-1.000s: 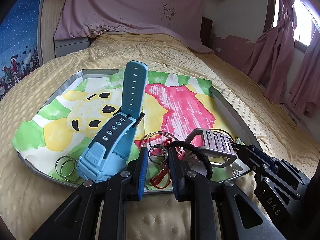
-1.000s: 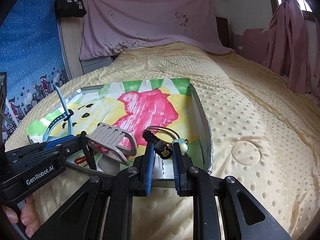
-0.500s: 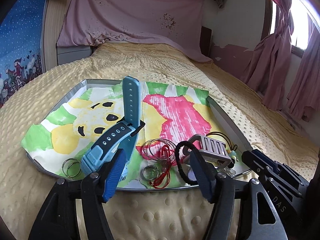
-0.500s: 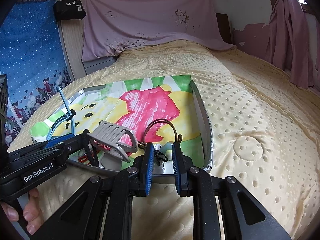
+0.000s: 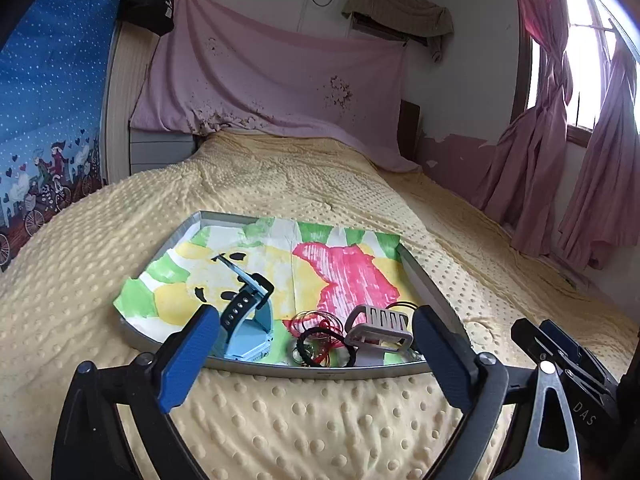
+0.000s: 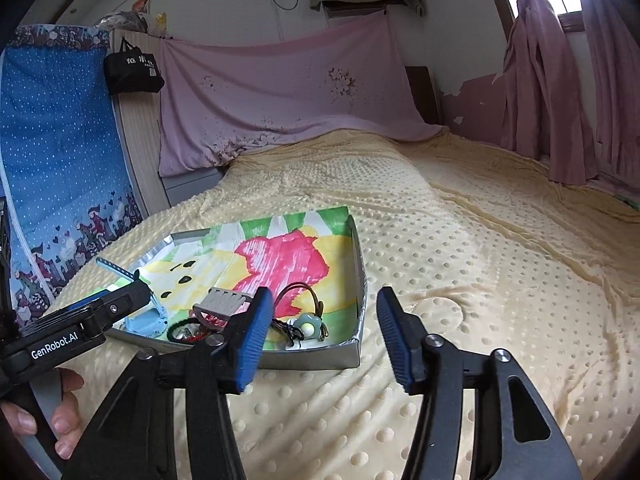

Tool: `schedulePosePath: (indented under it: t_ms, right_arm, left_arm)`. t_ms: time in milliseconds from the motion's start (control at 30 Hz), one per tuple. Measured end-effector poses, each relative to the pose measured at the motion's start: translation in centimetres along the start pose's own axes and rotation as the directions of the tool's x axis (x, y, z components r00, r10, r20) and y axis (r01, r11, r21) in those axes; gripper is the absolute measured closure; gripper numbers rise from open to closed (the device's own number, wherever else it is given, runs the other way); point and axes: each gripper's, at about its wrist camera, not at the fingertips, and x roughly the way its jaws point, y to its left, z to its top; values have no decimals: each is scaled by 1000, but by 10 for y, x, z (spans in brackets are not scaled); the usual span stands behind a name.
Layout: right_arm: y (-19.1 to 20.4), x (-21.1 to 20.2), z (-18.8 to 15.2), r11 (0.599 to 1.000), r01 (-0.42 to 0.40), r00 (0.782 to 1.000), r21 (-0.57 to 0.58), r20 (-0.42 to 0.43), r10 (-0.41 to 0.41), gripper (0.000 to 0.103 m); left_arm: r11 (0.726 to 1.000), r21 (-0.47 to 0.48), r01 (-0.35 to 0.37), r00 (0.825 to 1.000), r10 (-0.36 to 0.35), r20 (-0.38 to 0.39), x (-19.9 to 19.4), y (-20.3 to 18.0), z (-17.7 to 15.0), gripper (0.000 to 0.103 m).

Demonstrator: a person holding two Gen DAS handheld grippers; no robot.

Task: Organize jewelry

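A yellow dotted blanket (image 5: pixel 320 420) covers the bed beneath pink drapes, bearing a metal tray (image 5: pixel 320 370) of jewelry (image 5: pixel 320 338); left gripper (image 5: pixel 316 356) and right gripper (image 6: pixel 324 336) both opening, empty.

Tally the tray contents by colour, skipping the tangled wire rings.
In the tray:
Blue: 1, watch
Grey: 1, clip
Black: 1, hair tie
Red: 1, cord
Green: 1, flower charm on a brown loop
Total: 5
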Motion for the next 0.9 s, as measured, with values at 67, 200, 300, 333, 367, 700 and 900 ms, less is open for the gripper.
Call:
schedulePosePath:
  t_ms: [67,200,300,333,367,700,900]
  right_arm:
    - [-2,-11,0,1000,1,1000,8,15,-1,37]
    - [-5,-34,2,1000,-2,999,14,41,2,29]
    - [-5,-53,4,1000,-11,998,12,65,11,15]
    - [-4,-61,6,1000,-15,997,10,77,14,13]
    - [-3,-69,7,1000,-19,996,8,88,18,13]
    - [17,-146,8,998,-57,987,-41,150,62,2]
    - [24,-194,-4,996,-72,980,-58,179,81,2]
  left_arm:
    - [1000,4,-10,1000,10,25,-14,1,1,3]
    - [999,12,-36,997,35,67,-42,2,3,0]
    - [999,8,-46,995,45,92,-64,6,3,0]
    - [999,4,-50,994,49,99,-71,7,3,0]
    - [999,0,-51,993,51,105,-79,8,2,0]
    - [997,-23,-70,983,72,167,-156,22,-11,0]
    - [997,-23,-77,980,80,180,-191,33,-32,0]
